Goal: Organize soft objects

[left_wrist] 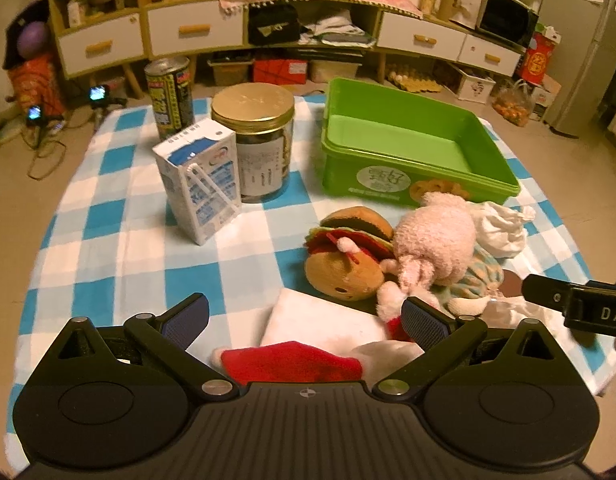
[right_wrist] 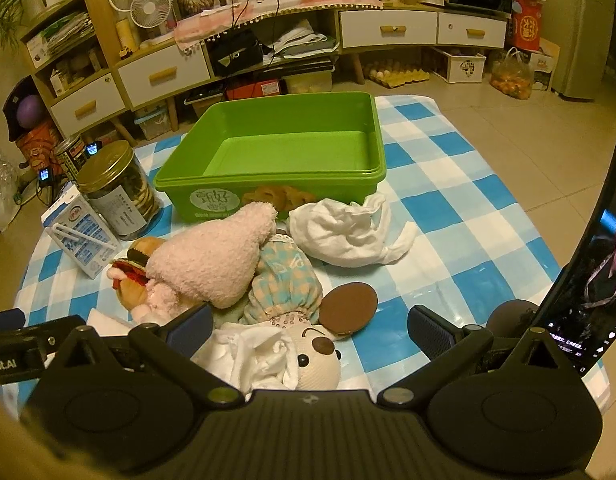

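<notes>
A green plastic bin (left_wrist: pixel 408 140) (right_wrist: pixel 275 148) stands empty at the back of the checked cloth. In front of it lie a plush burger (left_wrist: pixel 348 252) (right_wrist: pixel 133 268), a pink plush (left_wrist: pixel 436 240) (right_wrist: pixel 215 256), a white crumpled cloth (left_wrist: pixel 498 226) (right_wrist: pixel 344 236) and a mouse doll in a checked dress (right_wrist: pixel 291 320). My left gripper (left_wrist: pixel 303 320) is open over a red and white Santa hat (left_wrist: pixel 291 362) and a white folded cloth (left_wrist: pixel 324 320). My right gripper (right_wrist: pixel 308 328) is open around the mouse doll's head, gripping nothing.
A milk carton (left_wrist: pixel 199 184) (right_wrist: pixel 81 236), a gold-lidded jar (left_wrist: pixel 259 140) (right_wrist: pixel 115 192) and a can (left_wrist: pixel 169 96) stand at the left of the cloth. A phone (right_wrist: pixel 592 280) stands upright at the right. Cabinets and boxes line the floor behind.
</notes>
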